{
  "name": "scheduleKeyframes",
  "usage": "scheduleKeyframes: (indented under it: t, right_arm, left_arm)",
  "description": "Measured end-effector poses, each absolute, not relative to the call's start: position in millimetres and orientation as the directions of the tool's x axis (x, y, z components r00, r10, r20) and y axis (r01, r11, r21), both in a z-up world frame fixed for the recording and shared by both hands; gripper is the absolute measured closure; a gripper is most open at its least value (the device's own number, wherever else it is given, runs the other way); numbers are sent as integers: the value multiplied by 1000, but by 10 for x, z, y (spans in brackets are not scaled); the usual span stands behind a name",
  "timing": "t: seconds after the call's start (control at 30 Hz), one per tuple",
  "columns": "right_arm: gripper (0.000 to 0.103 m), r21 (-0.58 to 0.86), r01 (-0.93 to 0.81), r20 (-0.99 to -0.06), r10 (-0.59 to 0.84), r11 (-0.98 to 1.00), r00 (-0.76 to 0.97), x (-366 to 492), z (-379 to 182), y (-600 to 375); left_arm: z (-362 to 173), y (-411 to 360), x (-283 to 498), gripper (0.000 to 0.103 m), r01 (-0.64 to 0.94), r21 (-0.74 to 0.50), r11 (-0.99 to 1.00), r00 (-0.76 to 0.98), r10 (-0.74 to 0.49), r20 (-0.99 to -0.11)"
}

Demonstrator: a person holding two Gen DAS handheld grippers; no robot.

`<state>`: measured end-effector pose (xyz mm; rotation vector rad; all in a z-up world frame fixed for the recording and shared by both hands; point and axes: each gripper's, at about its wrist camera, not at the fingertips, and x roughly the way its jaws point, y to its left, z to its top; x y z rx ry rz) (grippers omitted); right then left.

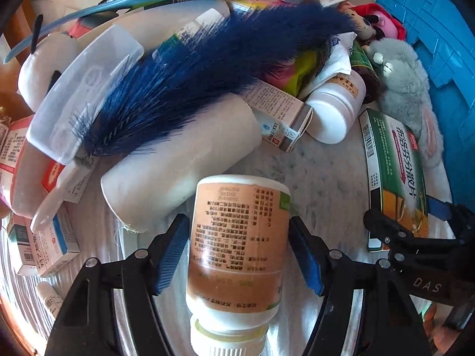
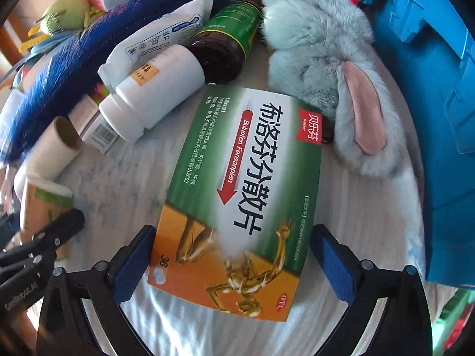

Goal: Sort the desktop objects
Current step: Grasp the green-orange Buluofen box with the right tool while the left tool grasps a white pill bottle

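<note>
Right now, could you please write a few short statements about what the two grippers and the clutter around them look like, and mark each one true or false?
1. The left gripper holds an orange-labelled white medicine bottle between its pads. True.
2. The right gripper straddles a green and orange Buluofen box. True.
3. The dark blue feather duster lies under the Buluofen box. False: it lies across the pile beyond, over a clear plastic case.
4. The grey plush rabbit sits inside the blue crate. False: it lies on the table beside the crate.
5. A brown glass bottle lies on its side. True.
</note>
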<state>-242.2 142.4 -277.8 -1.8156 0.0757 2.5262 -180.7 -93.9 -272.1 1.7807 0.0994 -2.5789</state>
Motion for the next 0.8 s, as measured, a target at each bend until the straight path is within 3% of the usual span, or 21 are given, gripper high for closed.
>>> scheduleKeyframes:
  t: [0.27,0.4,0.47,0.5,0.8]
  right_arm:
    - [1,14,-99,-966,12,-995,-258,-2535,-2774,1413]
    - [3,23,-90,-950,6,-996,-313,-2554,-2677,1343]
    - [10,24,-71,-956,-2,-997,-292,-2601,-2722,1283]
    - [10,39,-74,-960,-17,-996,-281,-2621,-2750,1288]
    - [12,8,-32,-938,4,-999,-348,-2521,-2500,1251]
  left_arm:
    - [-2639,-1048,-1673,35,32,-38,-999,-328,25,-944]
    - [-2644,-1087,-1607,35,8,-40,-999,-299,36,-953]
    - [-2684,-1101,-1588,39,4,-11,-1000,-298,10,-954]
    - [-2661,-1112,-1570,52,1,-4,-1000,-312,4,-950]
    - [-2313,-1308,-1520,51,14,-19,-1000,-380,12,-925]
